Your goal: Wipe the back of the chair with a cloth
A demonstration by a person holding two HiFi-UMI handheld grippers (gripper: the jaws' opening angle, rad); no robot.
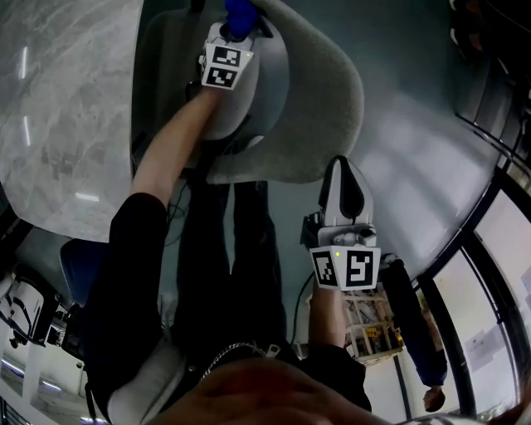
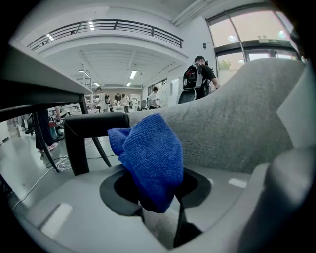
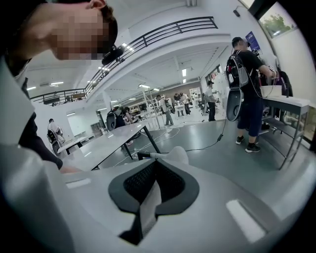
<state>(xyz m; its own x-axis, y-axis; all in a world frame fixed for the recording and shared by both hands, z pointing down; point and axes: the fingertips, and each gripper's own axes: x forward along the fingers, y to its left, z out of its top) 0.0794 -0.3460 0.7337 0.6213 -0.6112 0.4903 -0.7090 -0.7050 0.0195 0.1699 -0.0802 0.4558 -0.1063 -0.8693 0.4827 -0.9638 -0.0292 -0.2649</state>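
Note:
The grey fabric chair back (image 1: 332, 100) curves across the top of the head view. My left gripper (image 1: 236, 31) is over the chair seat, just inside that back, and is shut on a bunched blue cloth (image 1: 240, 13). In the left gripper view the blue cloth (image 2: 150, 158) stands up out of the jaws, with the chair back (image 2: 237, 133) close behind and to the right; whether they touch is unclear. My right gripper (image 1: 344, 189) hangs below the chair's outer edge, apart from it, jaws together on nothing. In its own view the right gripper (image 3: 150, 180) is shut.
A grey marbled table (image 1: 58, 108) lies left of the chair, and a black armrest (image 2: 94, 123) stands beside the cloth. A person with a backpack (image 3: 244, 84) stands at a bench to the right. Window frames (image 1: 498, 241) run along the right side.

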